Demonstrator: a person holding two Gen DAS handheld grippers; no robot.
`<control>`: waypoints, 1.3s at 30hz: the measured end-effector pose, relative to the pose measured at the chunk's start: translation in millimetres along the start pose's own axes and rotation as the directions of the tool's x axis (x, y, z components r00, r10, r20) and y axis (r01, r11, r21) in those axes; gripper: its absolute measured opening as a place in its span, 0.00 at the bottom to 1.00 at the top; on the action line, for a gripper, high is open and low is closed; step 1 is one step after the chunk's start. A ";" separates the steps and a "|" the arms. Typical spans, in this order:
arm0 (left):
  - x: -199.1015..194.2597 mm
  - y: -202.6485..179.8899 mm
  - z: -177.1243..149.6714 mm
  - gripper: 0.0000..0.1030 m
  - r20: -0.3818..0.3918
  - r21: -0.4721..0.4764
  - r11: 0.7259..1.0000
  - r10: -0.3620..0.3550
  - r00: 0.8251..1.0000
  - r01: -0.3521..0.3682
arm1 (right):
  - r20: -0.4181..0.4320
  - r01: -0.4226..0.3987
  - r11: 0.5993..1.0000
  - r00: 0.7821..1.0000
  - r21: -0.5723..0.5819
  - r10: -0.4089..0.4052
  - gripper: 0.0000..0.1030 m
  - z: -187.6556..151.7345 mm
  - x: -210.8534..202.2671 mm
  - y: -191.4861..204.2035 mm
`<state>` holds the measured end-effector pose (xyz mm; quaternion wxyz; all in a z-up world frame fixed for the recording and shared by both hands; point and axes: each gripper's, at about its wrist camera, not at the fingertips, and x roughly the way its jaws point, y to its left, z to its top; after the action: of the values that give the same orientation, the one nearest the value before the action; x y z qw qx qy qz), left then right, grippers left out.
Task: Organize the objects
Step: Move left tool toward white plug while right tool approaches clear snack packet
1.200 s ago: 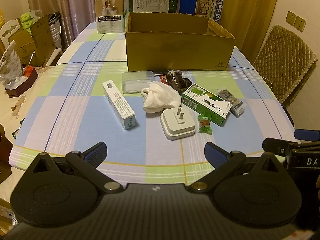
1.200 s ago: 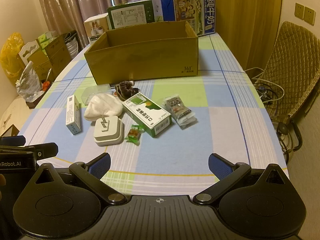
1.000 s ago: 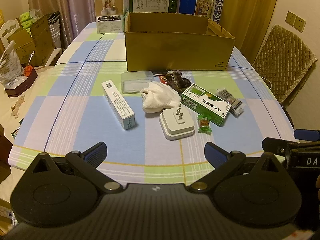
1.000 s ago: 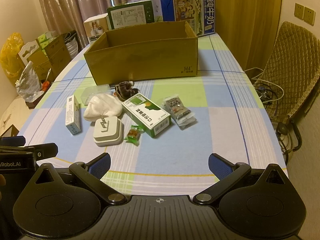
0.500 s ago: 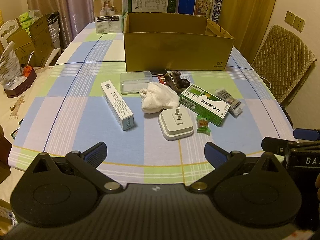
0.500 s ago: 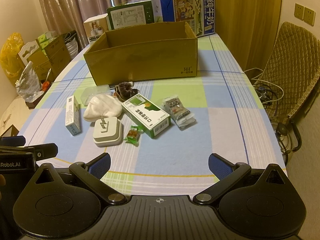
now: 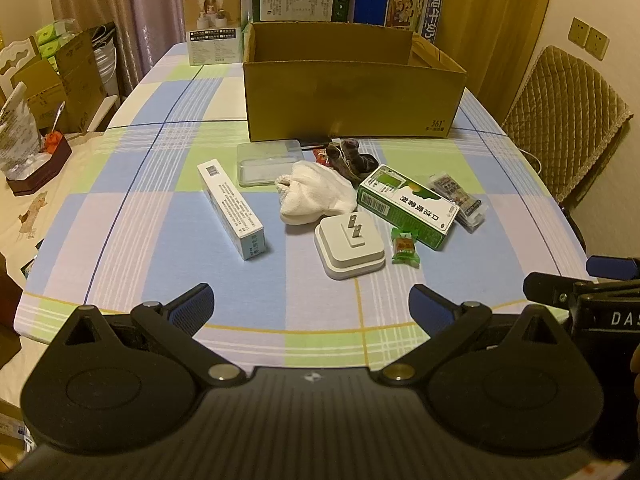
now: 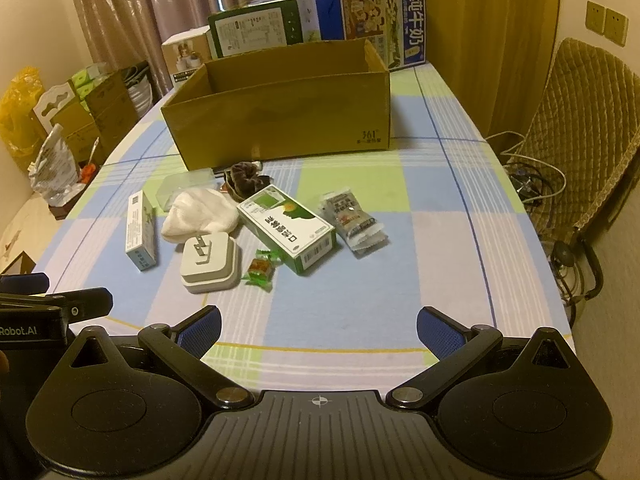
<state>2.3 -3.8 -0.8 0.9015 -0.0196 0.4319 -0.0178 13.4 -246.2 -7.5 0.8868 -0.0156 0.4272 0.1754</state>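
Well ahead of both wide-open, empty hand-held grippers (image 7: 311,306) (image 8: 319,329) lies the white plug (image 7: 350,246).

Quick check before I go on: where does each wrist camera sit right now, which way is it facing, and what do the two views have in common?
Left wrist: on the left gripper, near the table's front edge, facing the cardboard box; its own open fingers show, and the right gripper at the right edge.
Right wrist: on the right gripper, further right, facing the same way; open fingers show, the left gripper at the left edge.
Shared: the box, green carton, white plug adapter, white cloth and checked tablecloth.
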 end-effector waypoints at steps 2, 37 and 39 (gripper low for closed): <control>1.0 -0.1 0.3 0.99 -0.002 0.000 1.000 -0.003 1.000 0.003 | -0.002 -0.001 1.000 1.000 0.002 0.001 0.98 -0.2 0.5 -1.1; 46.8 -12.7 12.2 0.99 -0.051 0.025 1.000 -0.009 0.999 0.010 | -0.024 -0.014 0.999 1.000 0.034 0.014 0.98 -2.7 26.5 -26.2; 50.7 -14.1 13.3 0.99 -0.055 0.030 0.999 -0.009 0.998 0.011 | -0.022 -0.017 0.999 1.000 0.034 0.018 0.98 -0.6 30.0 -28.7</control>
<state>44.2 -20.1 -31.2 0.8896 -0.0076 0.4558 -0.0293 39.4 -264.2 -34.2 0.8807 0.0010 0.4399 0.1758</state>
